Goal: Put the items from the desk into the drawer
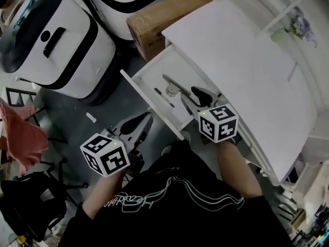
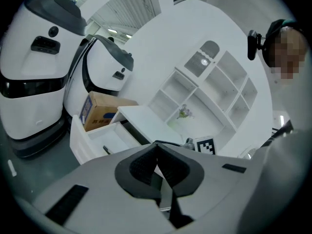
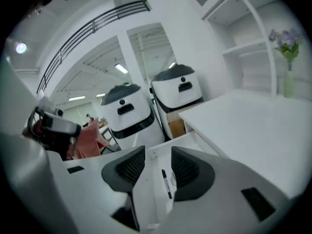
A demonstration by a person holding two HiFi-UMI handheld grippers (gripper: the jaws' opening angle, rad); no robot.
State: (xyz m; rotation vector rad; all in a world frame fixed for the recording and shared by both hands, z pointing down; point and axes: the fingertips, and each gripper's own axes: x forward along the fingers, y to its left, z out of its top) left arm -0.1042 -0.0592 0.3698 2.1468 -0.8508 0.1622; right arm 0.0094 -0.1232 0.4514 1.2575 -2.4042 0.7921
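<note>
The white desk (image 1: 247, 60) has its drawer (image 1: 149, 78) pulled open. Inside the drawer lie a black pen (image 1: 163, 97) and a grey item (image 1: 174, 84). My right gripper (image 1: 191, 95) hovers over the drawer's near end, open and holding nothing. In the right gripper view the pen (image 3: 166, 183) shows on the drawer floor through the gap of the right gripper (image 3: 158, 156). My left gripper (image 1: 145, 119) hangs over the floor just left of the drawer front, shut and empty. In its own view, the left gripper (image 2: 156, 152) points toward the drawer (image 2: 105, 138).
Two large white machines (image 1: 51, 40) and a cardboard box (image 1: 154, 22) stand on the floor beyond the drawer. A small vase of flowers (image 1: 295, 24) sits in the shelving behind the desk. A chair with red cloth (image 1: 18, 133) is at the left.
</note>
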